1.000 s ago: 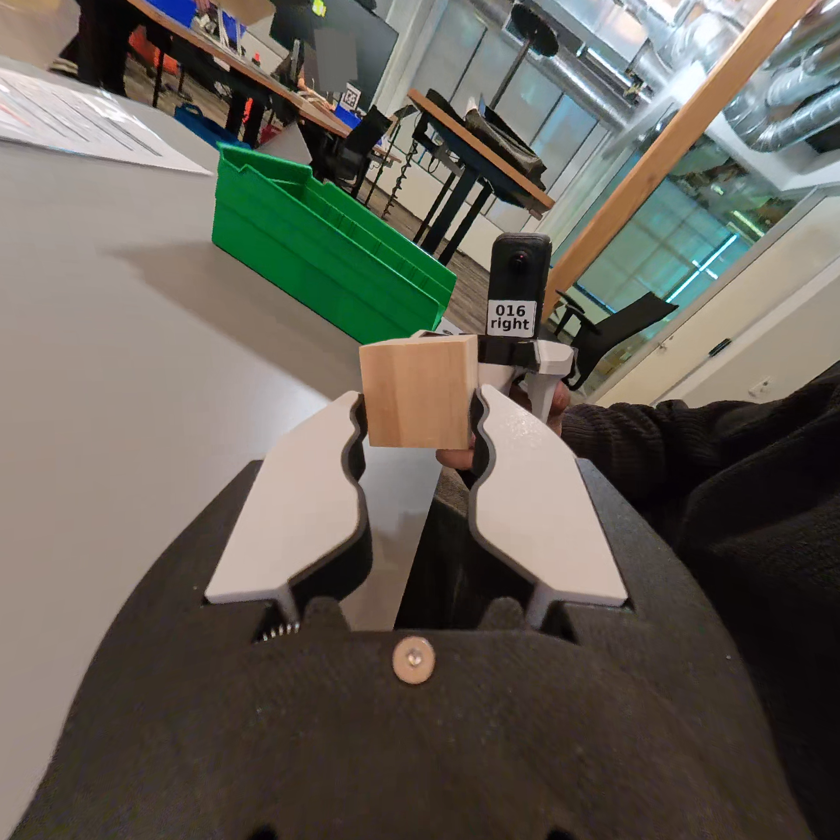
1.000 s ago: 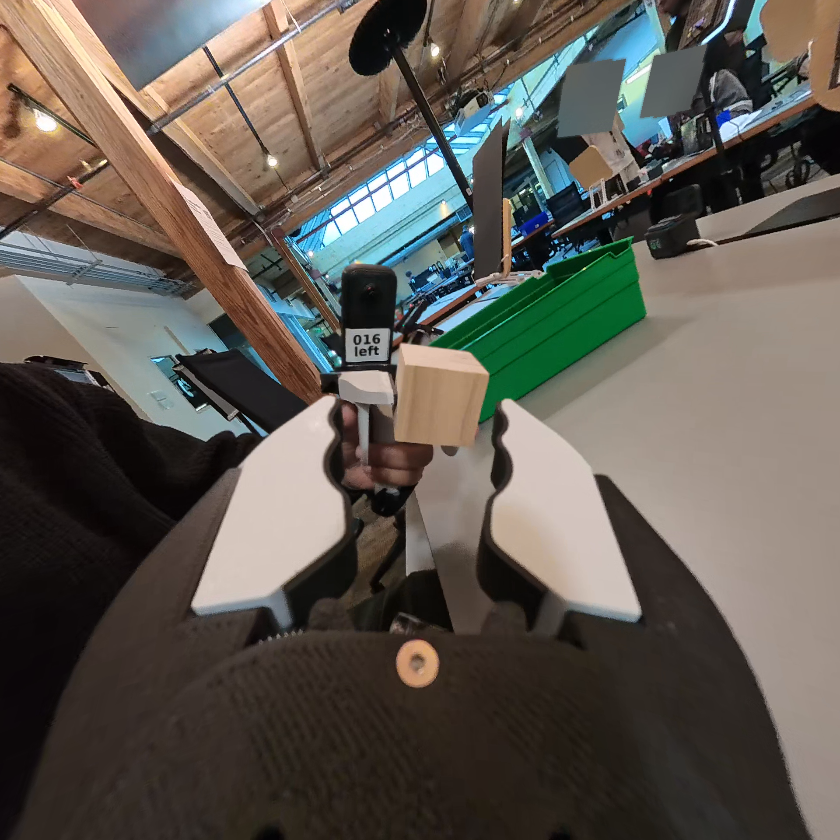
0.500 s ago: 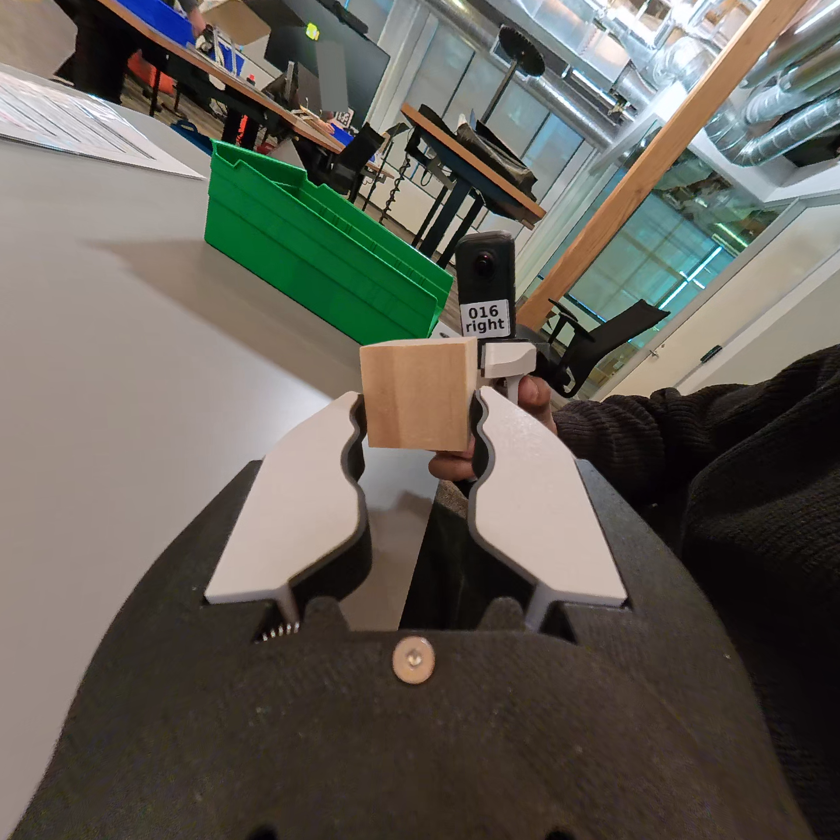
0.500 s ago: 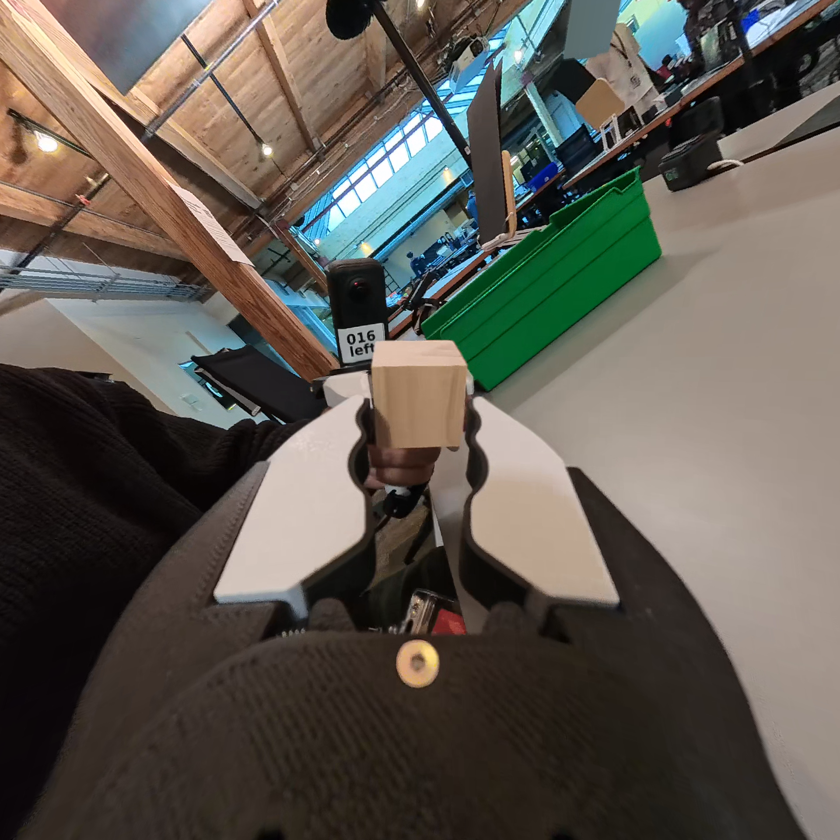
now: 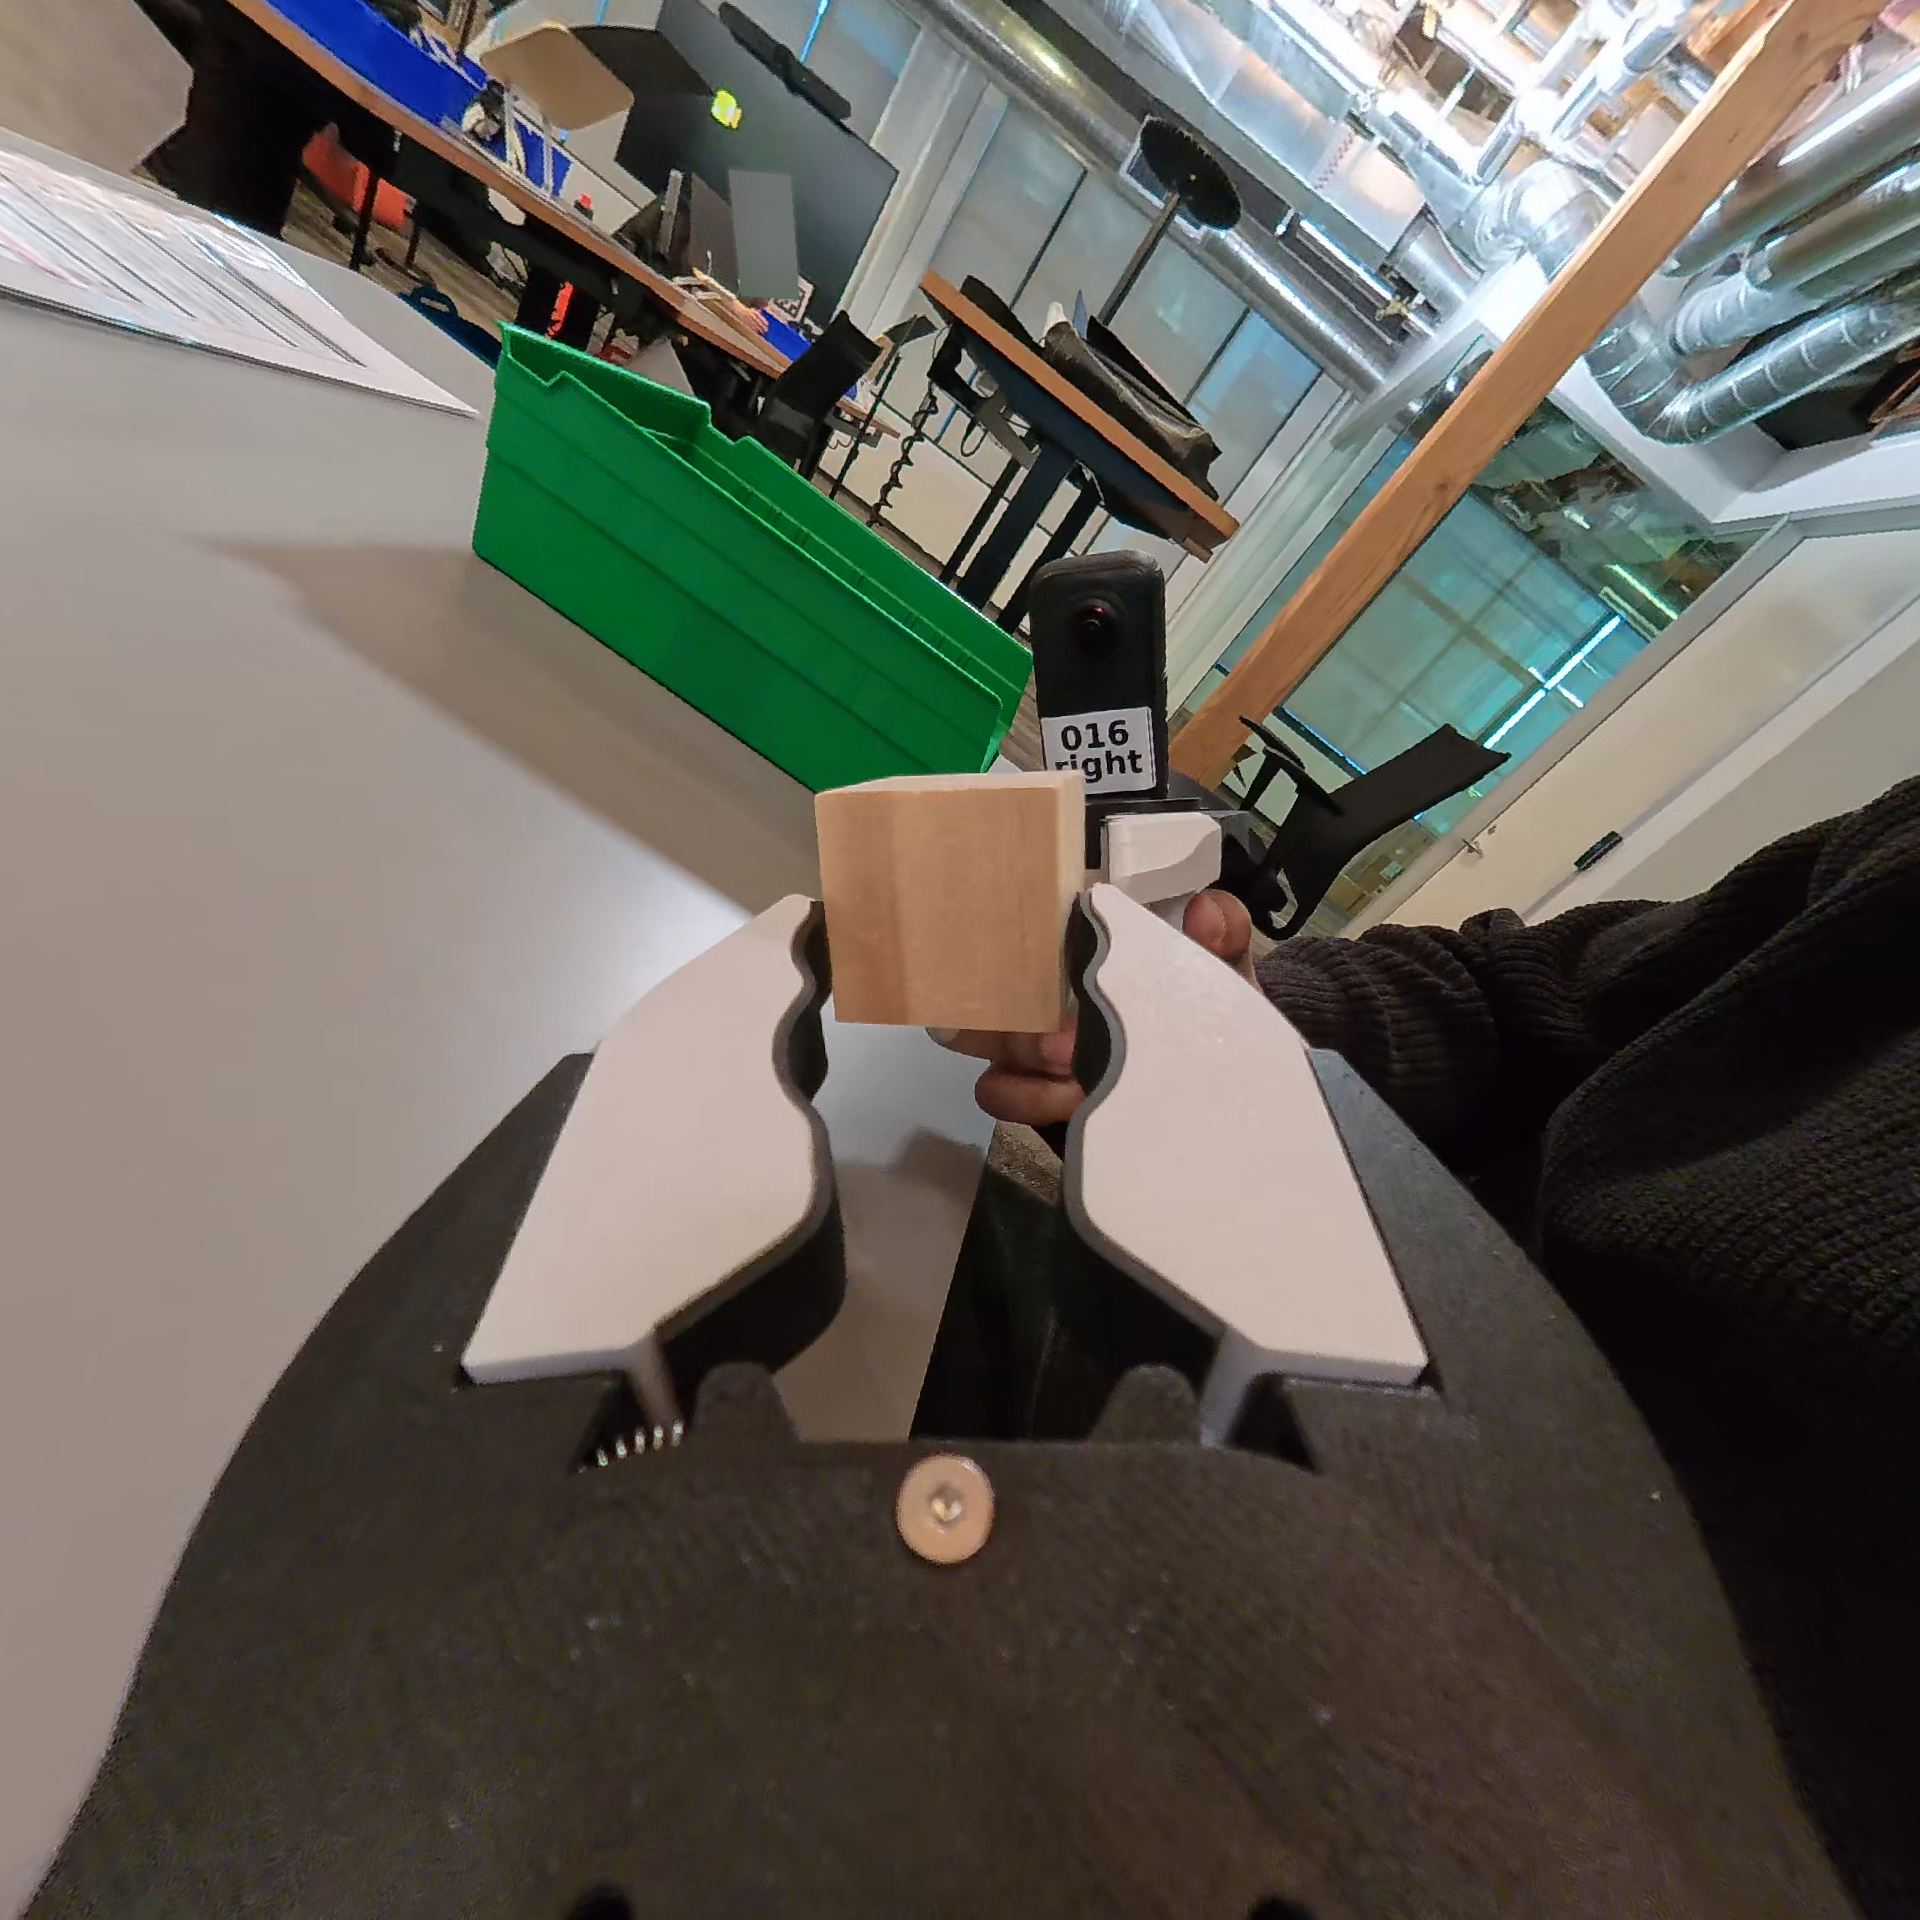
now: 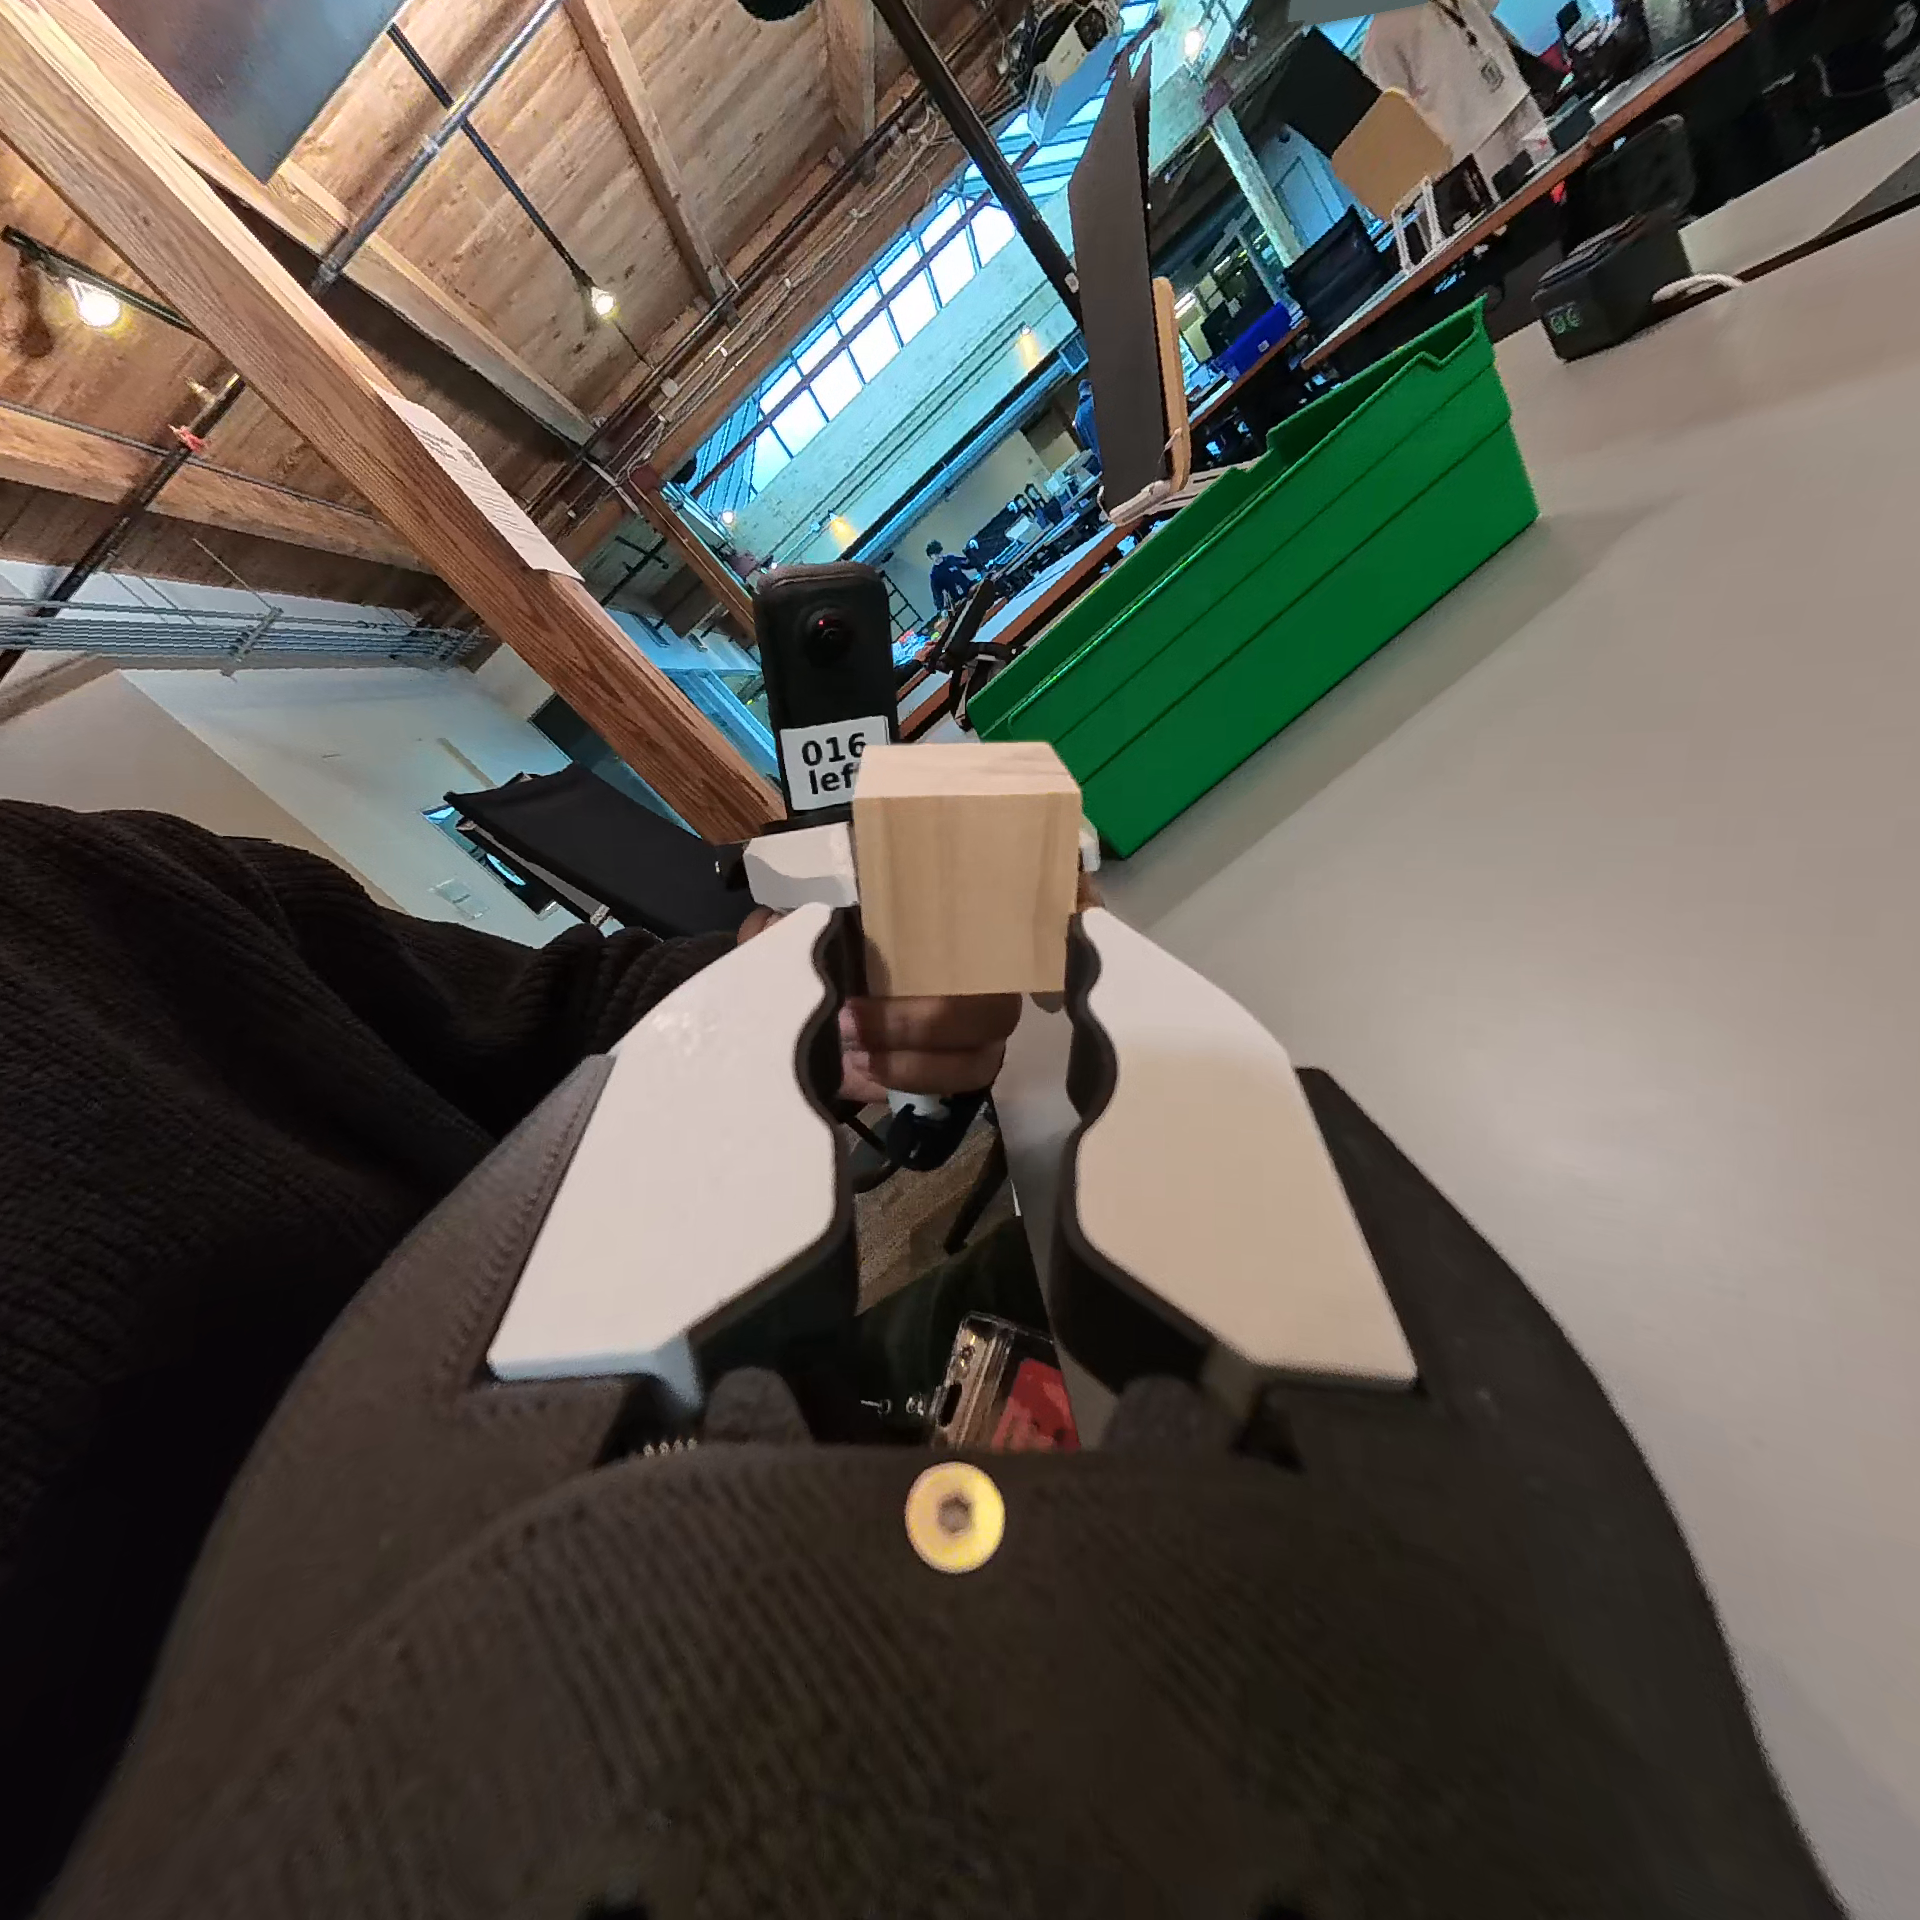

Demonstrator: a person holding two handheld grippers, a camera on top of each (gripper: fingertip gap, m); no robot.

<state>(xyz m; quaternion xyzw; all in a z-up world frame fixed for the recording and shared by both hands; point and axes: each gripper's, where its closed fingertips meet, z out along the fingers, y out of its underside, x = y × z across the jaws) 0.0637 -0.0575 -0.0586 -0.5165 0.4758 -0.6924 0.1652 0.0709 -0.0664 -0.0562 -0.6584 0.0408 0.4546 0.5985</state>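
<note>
A pale wooden cube [image 5: 940, 914] is held in the air just off the grey table's [image 5: 260, 831] near edge. My left gripper [image 5: 945, 935] is shut on its sides. My right gripper [image 6: 956, 935] faces it from the other side and is shut on the same cube [image 6: 966, 894]. The right gripper's black camera [image 5: 1101, 665] and a hand show just behind the cube in the left wrist view. The left gripper's camera [image 6: 826, 665] shows behind it in the right wrist view. The far fingers are hidden by the cube.
A long green bin [image 5: 707, 592] stands on the table beyond the cube; it also shows in the right wrist view [image 6: 1278, 623]. A printed sheet [image 5: 156, 281] lies at the far left. A small black case [image 6: 1605, 291] sits at the far right. Dark knit sleeves flank both grippers.
My right gripper was open beside the cube, then moved onto it and shut on it. My left gripper has kept its hold. Both have tilted slightly.
</note>
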